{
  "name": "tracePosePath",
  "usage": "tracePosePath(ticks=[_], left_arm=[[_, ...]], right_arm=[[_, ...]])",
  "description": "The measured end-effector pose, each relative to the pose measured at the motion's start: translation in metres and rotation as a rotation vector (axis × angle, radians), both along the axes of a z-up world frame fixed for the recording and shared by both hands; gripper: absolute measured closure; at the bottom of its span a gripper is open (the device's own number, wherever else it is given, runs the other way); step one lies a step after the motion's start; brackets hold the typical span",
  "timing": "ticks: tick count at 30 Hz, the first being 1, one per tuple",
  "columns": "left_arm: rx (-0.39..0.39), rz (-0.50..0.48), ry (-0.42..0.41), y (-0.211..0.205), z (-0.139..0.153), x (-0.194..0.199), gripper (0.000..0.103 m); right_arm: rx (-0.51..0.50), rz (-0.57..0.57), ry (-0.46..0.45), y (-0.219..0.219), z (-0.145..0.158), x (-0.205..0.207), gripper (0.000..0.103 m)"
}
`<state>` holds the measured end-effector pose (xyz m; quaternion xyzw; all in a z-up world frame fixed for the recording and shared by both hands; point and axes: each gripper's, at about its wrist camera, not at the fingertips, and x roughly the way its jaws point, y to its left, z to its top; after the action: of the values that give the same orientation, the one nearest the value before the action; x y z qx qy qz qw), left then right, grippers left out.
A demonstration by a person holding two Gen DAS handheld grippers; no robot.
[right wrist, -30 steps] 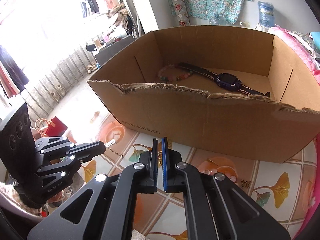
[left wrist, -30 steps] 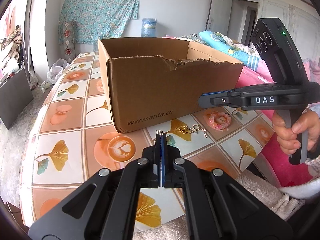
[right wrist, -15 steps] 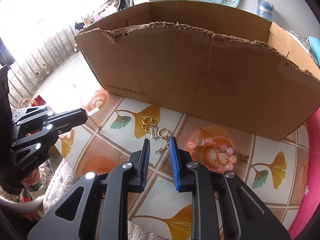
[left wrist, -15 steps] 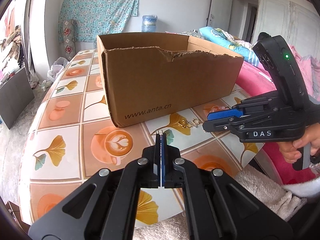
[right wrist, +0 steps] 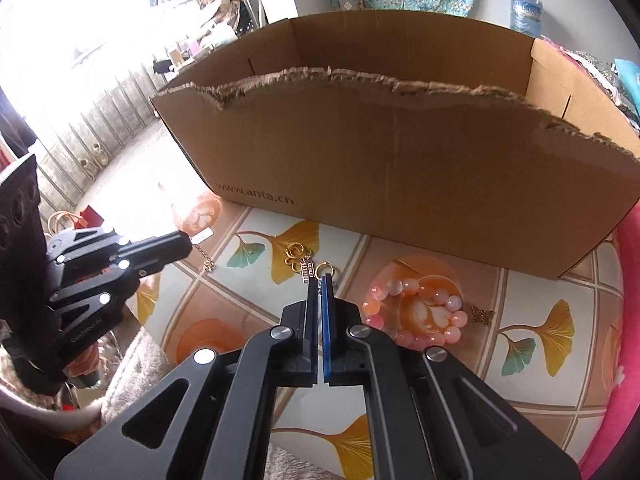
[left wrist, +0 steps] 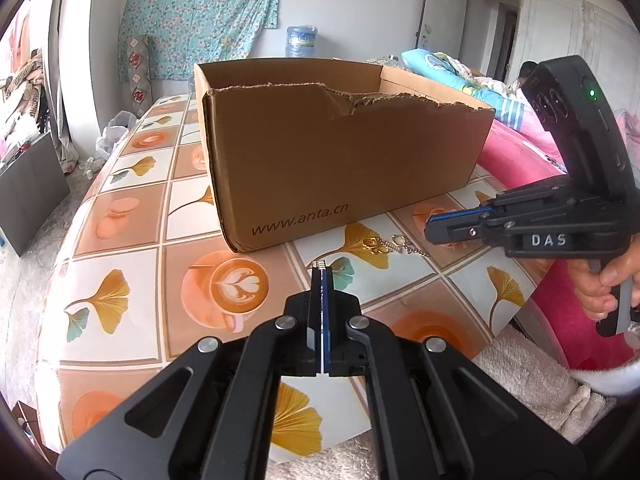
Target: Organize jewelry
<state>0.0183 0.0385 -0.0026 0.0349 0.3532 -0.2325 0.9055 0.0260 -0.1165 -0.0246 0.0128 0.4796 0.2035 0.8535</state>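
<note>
Seen from the left wrist, the left claw (left wrist: 321,270) is pinched tight on a small pale tag at the end of a thin chain, its tips above the patterned desk (left wrist: 120,216) in front of the cardboard box (left wrist: 340,160). The gold chain with rings (left wrist: 386,245) lies flat on the desk just beyond and to the right of those tips, its long axis running left to right, roughly along the box's printed front wall. The right claw (left wrist: 432,230) comes in from the right, pointing along that same line at the chain's right-hand end, with a hand (left wrist: 604,284) on its grip; from this side its blue pads look drawn together, though whether they pinch the chain cannot be told. From the right wrist, the right claw (right wrist: 319,280) has its pads closed to a narrow slit right at the near end of the gold chain with rings (right wrist: 306,264), which stretches away toward the box (right wrist: 400,160); the links seem caught at the tips, but the contact is too small to confirm. The left claw (right wrist: 188,242) sits well off to the left, holding its own tag and short dangling chain. A pink bead bracelet (right wrist: 416,316) and a small butterfly charm (right wrist: 482,315) wait on the desk to the right. The right claw is plainly the nearer, and the lift should probably go up and over the torn front wall.
</note>
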Motion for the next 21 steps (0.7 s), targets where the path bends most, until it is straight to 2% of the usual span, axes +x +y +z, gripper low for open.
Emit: tracePosePath(ticks=[6,9,11,14,18,20,21], left_arm=[[0.011,-0.005,-0.012,-0.003,0.003,-0.005,0.103],[0.017,-0.006,-0.012,-0.004,0.003,-0.006,0.103],[0.018,-0.007,-0.009,-0.004,0.003,-0.006,0.103],[0.018,-0.008,-0.003,-0.004,0.002,-0.005,0.103],[0.013,-0.003,0.007,-0.002,0.000,-0.004,0.103],[0.009,-0.001,0.011,-0.001,-0.001,-0.004,0.103],[0.008,-0.001,0.012,0.000,-0.001,-0.004,0.103]], right_arm=[[0.010,0.004,-0.027,-0.003,0.012,-0.006,0.101],[-0.042,0.039,-0.015,0.006,0.004,-0.006,0.091],[-0.073,0.065,-0.019,0.013,-0.004,-0.005,0.088],[-0.122,0.092,-0.017,0.018,-0.013,0.001,0.088],[-0.135,0.132,-0.002,0.024,-0.025,0.014,0.089],[-0.130,0.130,0.012,0.022,-0.026,0.018,0.100],[-0.110,0.121,0.024,0.025,-0.027,0.021,0.100]])
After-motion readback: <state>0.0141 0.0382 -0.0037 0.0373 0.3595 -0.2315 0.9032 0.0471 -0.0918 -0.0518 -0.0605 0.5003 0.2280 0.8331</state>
